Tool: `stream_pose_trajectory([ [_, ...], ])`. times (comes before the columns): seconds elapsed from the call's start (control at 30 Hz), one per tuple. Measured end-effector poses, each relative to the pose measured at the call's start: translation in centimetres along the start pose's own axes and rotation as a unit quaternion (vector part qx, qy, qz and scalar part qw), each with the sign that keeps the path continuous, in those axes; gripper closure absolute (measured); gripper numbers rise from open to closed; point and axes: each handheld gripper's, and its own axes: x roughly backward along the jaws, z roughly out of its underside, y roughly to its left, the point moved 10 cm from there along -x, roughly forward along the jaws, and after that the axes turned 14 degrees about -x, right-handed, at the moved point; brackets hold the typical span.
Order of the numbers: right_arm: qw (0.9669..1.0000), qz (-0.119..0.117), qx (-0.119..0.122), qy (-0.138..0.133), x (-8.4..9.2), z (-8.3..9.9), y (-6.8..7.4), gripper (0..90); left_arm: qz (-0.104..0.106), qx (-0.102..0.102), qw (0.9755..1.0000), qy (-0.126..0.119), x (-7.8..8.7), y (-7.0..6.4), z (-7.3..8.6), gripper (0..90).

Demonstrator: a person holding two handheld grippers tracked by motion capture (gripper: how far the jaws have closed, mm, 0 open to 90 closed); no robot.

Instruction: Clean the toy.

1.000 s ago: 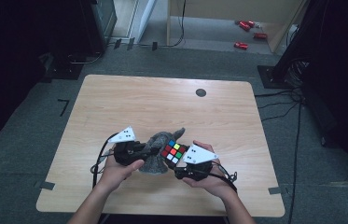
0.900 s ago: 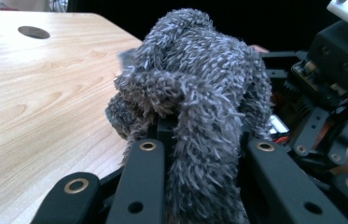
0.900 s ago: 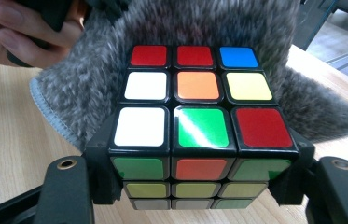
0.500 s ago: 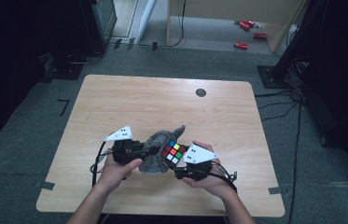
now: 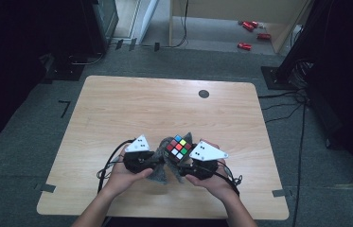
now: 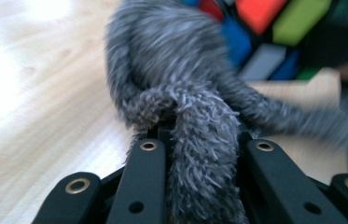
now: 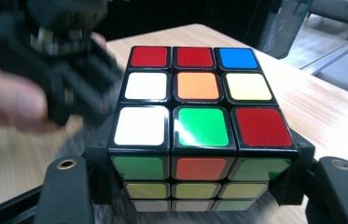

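Table (image 5: 117, 109): light wood, carries all items near its front edge.
Grey cloth (image 5: 161, 171): fluffy fabric bunched between the two grippers (part lies under the cube).
Puzzle cube (image 5: 178, 147): multicoloured, just right of the cloth, touching it.
Left gripper (image 5: 153, 161): jaws clenched on a fold of the grey cloth, fibres pinched between them.
Right gripper (image 5: 183, 163): jaws clamped against opposite sides of the puzzle cube, grasping it.

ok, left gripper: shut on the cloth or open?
Shut. In the left gripper view the left gripper has both black jaws pressed against a bunched strand of the grey fuzzy cloth, beside the puzzle cube.
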Motion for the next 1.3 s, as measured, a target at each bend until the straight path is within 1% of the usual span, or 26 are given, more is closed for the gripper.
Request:
stream_pose_trajectory([
  [0.03,1.0000,0.000,-0.001,-0.003,-0.1,-0.1,0.2,34.5,0.015,-0.015,0.9998,0.005,-0.9,-1.2,0.0,77.0],
  [0.1,1.0000,0.001,-0.001,-0.005,-0.2,-0.1,0.4,34.6,0.020,-0.015,0.9997,-0.001,-1.1,-1.6,-0.2,77.0],
  [0.17,0.9999,0.011,-0.003,-0.002,-0.5,0.1,0.4,34.5,0.030,0.002,0.9994,-0.019,-1.2,-1.8,-0.7,77.0],
  [0.2,0.9998,0.017,-0.013,-0.002,-0.5,0.2,0.0,34.5,0.027,0.025,0.9987,-0.036,-0.8,-1.2,-0.9,77.3],
  [0.23,0.9998,0.017,-0.013,-0.002,-0.5,0.2,0.0,34.5,0.027,0.025,0.9987,-0.036,-0.8,-1.2,-0.9,77.5],
  [0.3,0.9995,0.021,-0.025,-0.004,-0.3,0.1,-0.7,34.5,0.026,0.052,0.9967,-0.056,-0.1,-0.4,-1.0,77.7],
  [0.33,0.9992,0.023,-0.032,-0.005,-0.2,0.1,-1.0,34.6,0.025,0.059,0.9962,-0.059,0.2,-0.1,-1.0,77.8],
  [0.43,0.9985,0.021,-0.051,-0.006,-0.2,-0.1,-1.2,34.6,0.032,0.059,0.9959,-0.060,-0.1,-0.4,-1.0,77.7],
  [0.47,0.9985,0.021,-0.051,-0.006,-0.2,-0.1,-1.2,34.6,0.036,0.056,0.9961,-0.057,-0.4,-0.9,-1.1,77.7],
  [0.5,0.9989,0.013,-0.045,-0.003,-0.5,0.0,-0.5,34.5,0.046,0.047,0.9967,-0.048,-1.2,-1.8,-1.1,77.4],
  [0.6,0.9992,0.015,-0.036,0.002,-0.7,0.2,-0.1,34.6,0.043,0.044,0.9970,-0.046,-1.5,-2.1,-1.2,77.0],
  [0.63,0.9992,0.022,-0.033,0.002,-0.7,0.2,-0.3,34.5,0.038,0.052,0.9967,-0.050,-1.3,-1.7,-1.2,76.6],
  [0.67,0.9992,0.022,-0.033,0.002,-0.7,0.2,-0.3,34.5,0.038,0.052,0.9967,-0.050,-1.3,-1.7,-1.2,76.6],
  [0.77,0.9985,0.040,-0.037,0.001,-0.4,0.3,-1.4,34.5,0.012,0.050,0.9978,-0.042,-0.7,-0.6,-0.7,74.9],
  [0.8,0.9977,0.050,-0.047,0.001,-0.2,0.3,-2.1,34.5,-0.025,0.039,0.9987,-0.020,-0.6,0.3,-0.1,65.5],
  [0.83,0.9977,0.050,-0.047,0.001,-0.2,0.3,-2.1,34.5,-0.025,0.039,0.9987,-0.020,-0.6,0.3,-0.1,60.2],
  [0.87,0.9972,0.054,-0.052,0.001,-0.1,0.3,-2.4,34.6,-0.035,0.038,0.9987,-0.005,-0.7,0.7,0.3,60.2],
  [0.9,0.9962,0.058,-0.065,-0.001,0.0,0.2,-2.7,34.5,-0.059,0.034,0.9975,0.020,-0.7,1.3,1.0,46.9],
  [0.93,0.9960,0.058,-0.068,-0.002,0.1,0.1,-2.7,34.5,-0.059,0.034,0.9975,0.020,-0.7,1.3,1.0,41.6],
  [0.97,0.9960,0.058,-0.068,-0.002,0.1,0.1,-2.7,34.5,-0.071,0.030,0.9967,0.025,-0.6,1.5,1.1,41.6],
  [1.0,0.9959,0.059,-0.069,-0.003,0.1,0.0,-2.7,34.5,-0.079,0.027,0.9961,0.028,-0.5,1.7,1.2,36.3],
  [1.1,0.9951,0.059,-0.079,-0.007,0.1,-0.1,-2.8,34.5,-0.097,0.016,0.9949,0.025,0.0,2.1,1.0,25.4],
  [1.13,0.9940,0.060,-0.091,-0.010,0.2,-0.2,-2.8,34.5,-0.101,0.010,0.9946,0.022,0.2,2.2,0.8,20.6],
  [1.2,0.9934,0.059,-0.097,-0.013,0.2,-0.3,-2.8,34.6,-0.105,-0.005,0.9944,0.006,0.7,2.0,0.3,19.6],
  [1.23,0.9928,0.059,-0.103,-0.016,0.3,-0.4,-2.8,34.5,-0.111,-0.016,0.9936,-0.005,0.9,1.8,-0.1,19.6],
  [1.3,0.9919,0.057,-0.112,-0.019,0.3,-0.6,-2.7,34.5,-0.131,-0.043,0.9901,-0.027,1.3,1.3,-1.1,19.6],
])
